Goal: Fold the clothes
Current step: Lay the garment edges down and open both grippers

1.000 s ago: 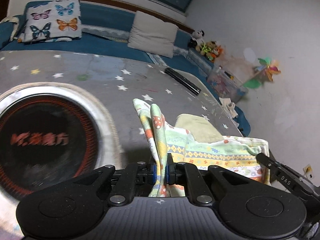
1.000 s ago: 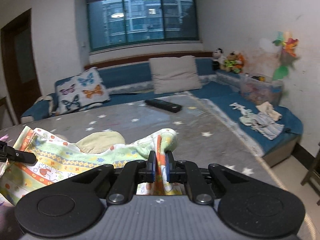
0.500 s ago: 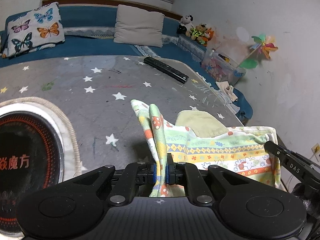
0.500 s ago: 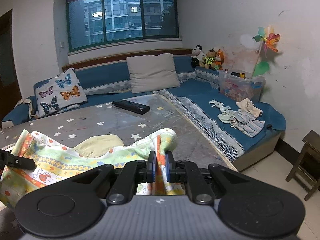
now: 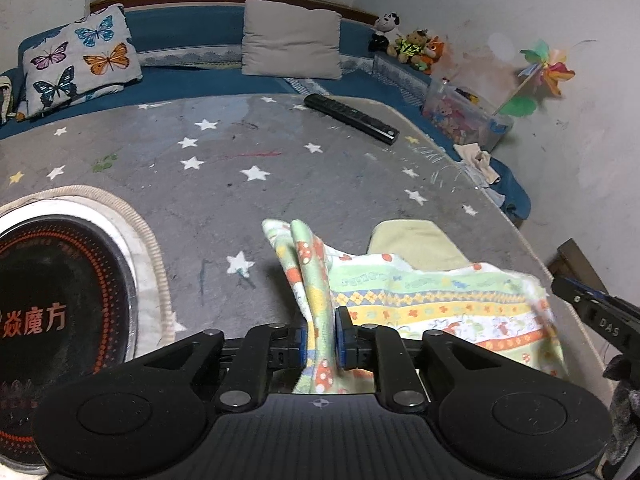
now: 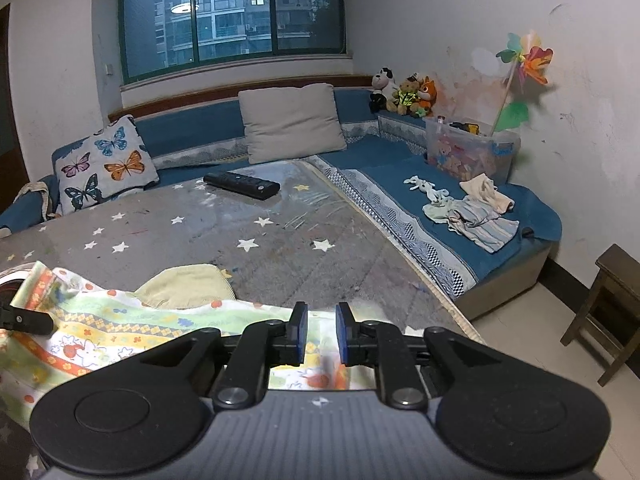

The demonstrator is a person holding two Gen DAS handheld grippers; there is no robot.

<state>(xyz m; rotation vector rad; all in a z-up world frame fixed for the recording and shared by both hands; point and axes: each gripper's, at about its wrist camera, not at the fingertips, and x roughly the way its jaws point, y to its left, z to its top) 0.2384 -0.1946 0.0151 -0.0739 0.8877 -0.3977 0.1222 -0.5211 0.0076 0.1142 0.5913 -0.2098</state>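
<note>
Left wrist view has the left gripper (image 5: 320, 338) with jaws just loosened around a bunched corner of the patterned garment (image 5: 432, 300) on the table (image 5: 224, 184), while the right gripper (image 6: 320, 334) has released its corner, so further folds likely remain.
</note>
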